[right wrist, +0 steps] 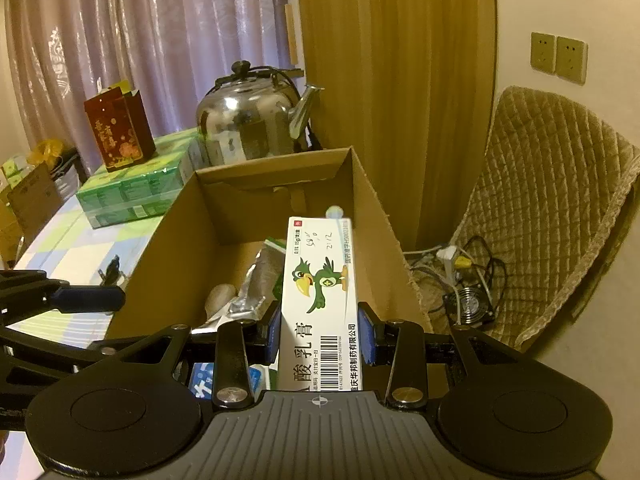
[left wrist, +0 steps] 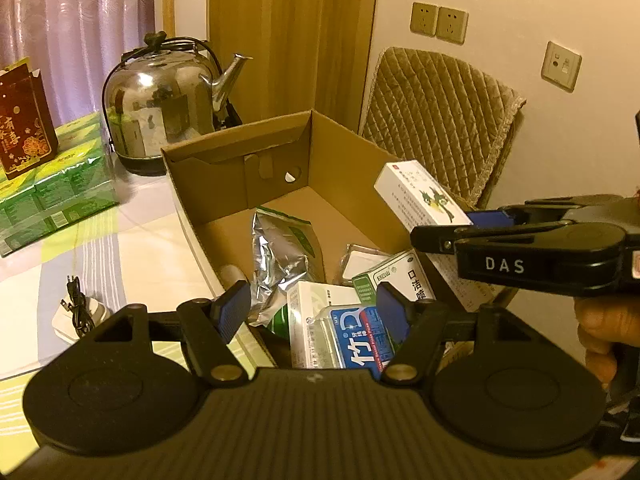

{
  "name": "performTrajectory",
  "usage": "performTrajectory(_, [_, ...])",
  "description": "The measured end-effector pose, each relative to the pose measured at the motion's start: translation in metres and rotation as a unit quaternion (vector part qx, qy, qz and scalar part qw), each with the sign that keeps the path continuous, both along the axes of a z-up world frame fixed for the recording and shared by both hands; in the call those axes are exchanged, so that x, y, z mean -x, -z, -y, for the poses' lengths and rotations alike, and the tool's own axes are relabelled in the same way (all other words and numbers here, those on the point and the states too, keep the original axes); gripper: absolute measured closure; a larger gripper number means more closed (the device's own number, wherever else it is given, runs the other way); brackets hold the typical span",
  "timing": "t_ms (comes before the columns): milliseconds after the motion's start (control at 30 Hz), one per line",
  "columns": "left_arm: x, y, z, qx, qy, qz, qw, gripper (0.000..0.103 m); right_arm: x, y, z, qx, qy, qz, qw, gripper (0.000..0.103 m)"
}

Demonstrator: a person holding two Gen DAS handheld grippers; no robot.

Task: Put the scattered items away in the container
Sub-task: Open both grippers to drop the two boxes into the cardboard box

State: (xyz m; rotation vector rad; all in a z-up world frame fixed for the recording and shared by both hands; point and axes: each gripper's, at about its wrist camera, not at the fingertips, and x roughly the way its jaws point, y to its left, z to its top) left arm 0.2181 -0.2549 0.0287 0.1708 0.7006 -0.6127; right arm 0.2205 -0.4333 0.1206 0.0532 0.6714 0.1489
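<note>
A checked cloth covers the worktop [left wrist: 120,248], backed by pleated curtains and a domed steel kettle [left wrist: 160,96]. An open corrugated cardboard box [left wrist: 240,160] sits on it, holding a crinkled foil pouch [left wrist: 280,256] and several printed cartons. The right tongs [right wrist: 320,334] are clenched on a flat white medicine carton [right wrist: 320,300] bearing a green bird, held above the box's right side. The left tongs [left wrist: 310,310] stand released, wide apart, over the box's near edge, touching nothing.
</note>
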Motion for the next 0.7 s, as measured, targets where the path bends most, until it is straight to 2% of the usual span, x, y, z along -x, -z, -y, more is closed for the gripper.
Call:
performTrajectory(500, [0.008,-0.008,-0.013,0.014,-0.012,0.006,0.9998,0.038,0.001,0.001,-0.010,-0.008,-0.016,0.007,1.000,0.067])
performTrajectory(567, [0.008,-0.008,-0.014,0.014,-0.013,0.007,0.9998,0.038,0.003,-0.001,-0.010,-0.007,-0.020,0.015,1.000,0.064])
performTrajectory(633, [0.009,-0.008,-0.015,0.015,-0.015,0.009,0.9997,0.038,0.004,-0.003,-0.010,-0.005,-0.016,0.021,1.000,0.054])
performTrajectory(700, [0.009,-0.008,-0.018,0.015,-0.017,0.010,0.9997,0.038,0.007,-0.005,-0.009,-0.008,-0.013,0.024,1.000,0.053])
